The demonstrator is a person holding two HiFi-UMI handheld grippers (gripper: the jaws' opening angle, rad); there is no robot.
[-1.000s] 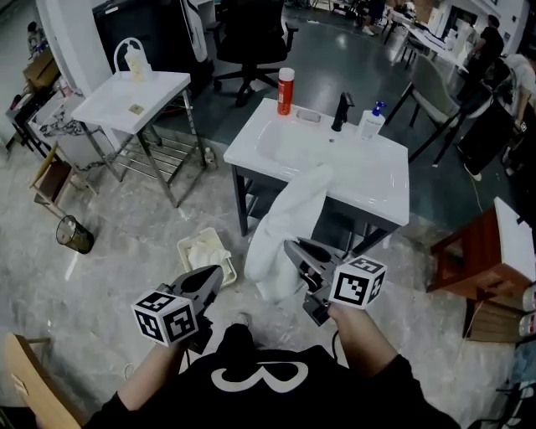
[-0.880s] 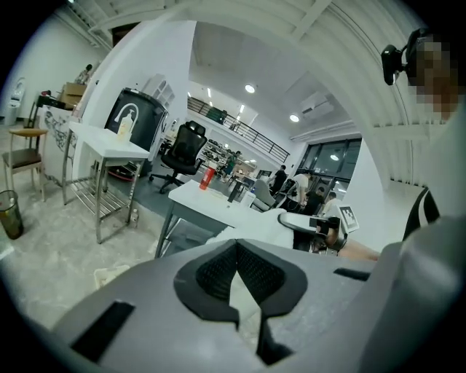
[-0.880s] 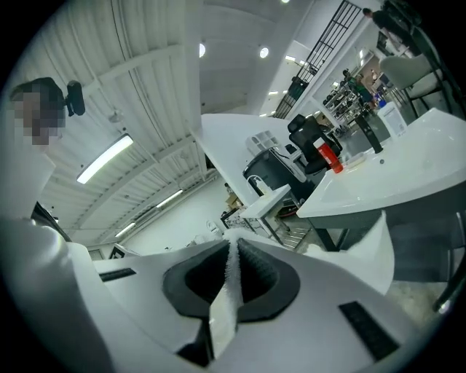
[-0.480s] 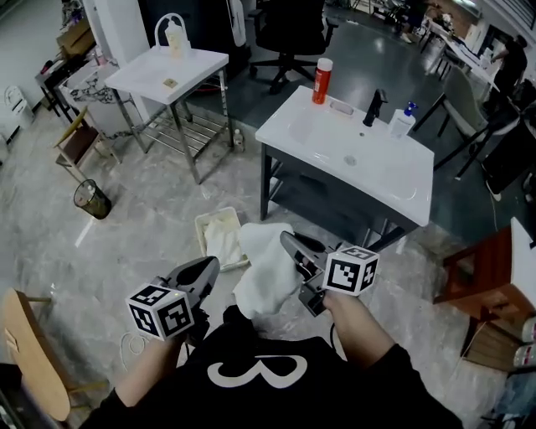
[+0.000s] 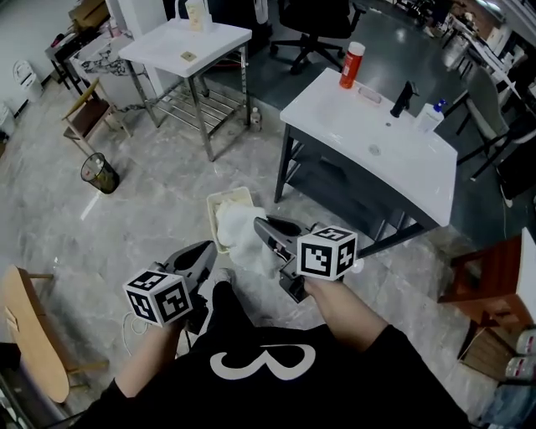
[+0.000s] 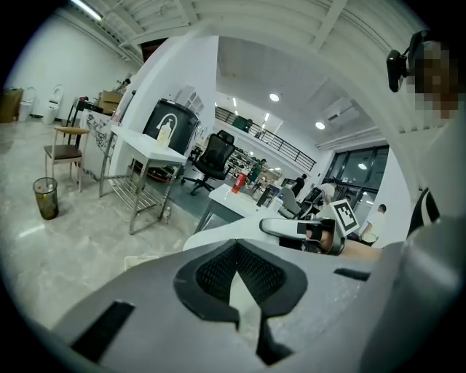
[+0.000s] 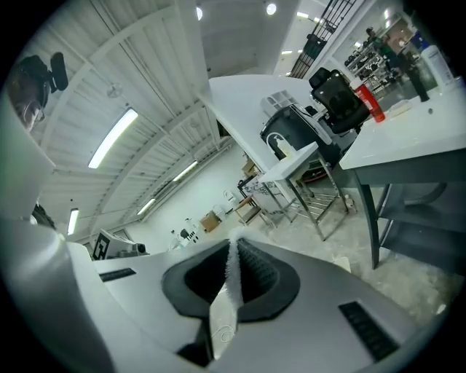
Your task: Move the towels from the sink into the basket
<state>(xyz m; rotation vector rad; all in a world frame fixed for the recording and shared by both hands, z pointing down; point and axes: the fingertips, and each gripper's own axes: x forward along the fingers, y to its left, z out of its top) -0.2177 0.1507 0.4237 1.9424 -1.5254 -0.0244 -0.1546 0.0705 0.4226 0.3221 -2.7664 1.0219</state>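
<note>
Pale marbled floor (image 5: pixel 151 226) spreads through a large open workshop. A small white tabletop (image 5: pixel 186 42) on metal legs stands at the back, a black office chair (image 5: pixel 316 17) near it, a mesh bin (image 5: pixel 100 173) further left. Strip lights (image 7: pixel 113 138) line the ceiling.

Okay, so a second ago the towel (image 5: pixel 243 239) was trailing down off the front edge of the sink (image 5: pixel 368 138). Now it's fully clear of it and hangs bunched from the fingers (image 5: pixel 278 233) of my right gripper (image 5: pixel 266 228), over the near end of the basket (image 5: pixel 219 204) on the floor. I've swung left, away from the sink, so the basket sits right ahead of me. My left gripper (image 5: pixel 203 250) drifted along too.
</note>
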